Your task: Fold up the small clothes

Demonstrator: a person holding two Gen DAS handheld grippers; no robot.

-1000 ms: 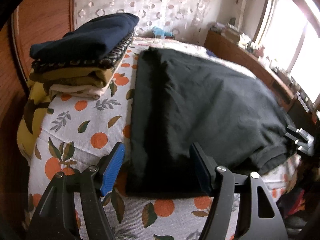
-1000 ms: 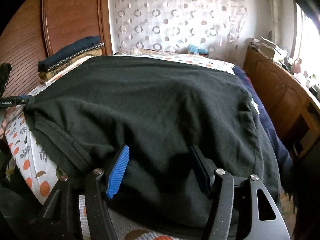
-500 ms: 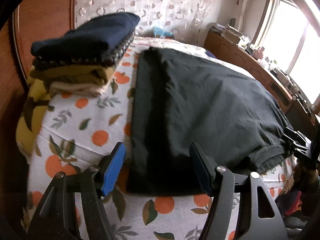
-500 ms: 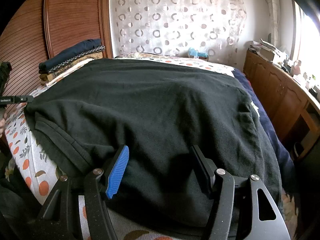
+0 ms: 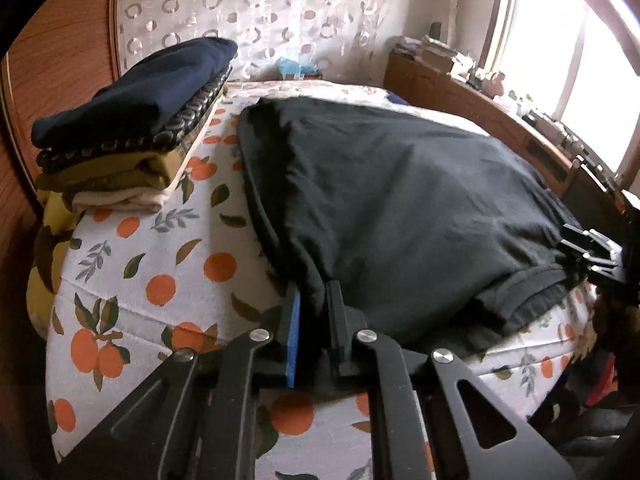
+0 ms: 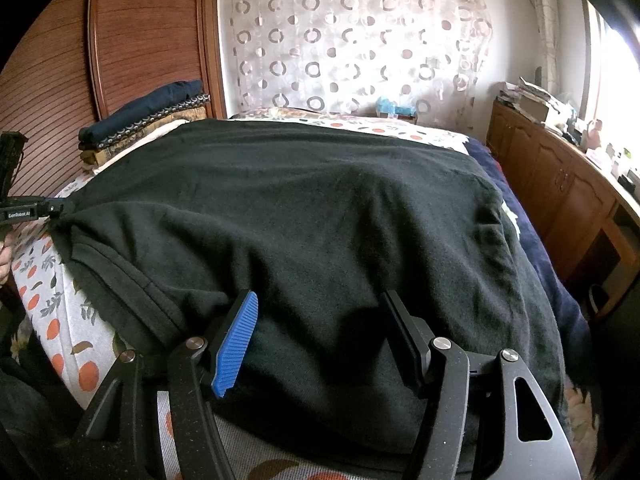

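1. The black garment [image 5: 400,200] lies spread across the bed [image 5: 132,264], reaching its near edge.
2. The left gripper [image 5: 314,320] is closing, jaws clamped on the garment's near left corner.
3. The right gripper [image 6: 320,332] stands apart over the near hem, gripping nothing.
4. Risk: a one-sided pull may skew the fold or slip the thin pinch.
5. Risk: a wide sweep may topple the folded stack [image 5: 132,120] at the far left corner.

Left tool [image 5: 314,320] closing (right tool [image 6: 320,336] agape)

The shirt [image 6: 320,220] is soft, fuzzy black cloth. The bed [image 5: 132,264] sheet is matt printed cloth. The cupboard [image 6: 560,184] is shiny brown wood. The curtain [image 6: 352,36] is thin cloth.
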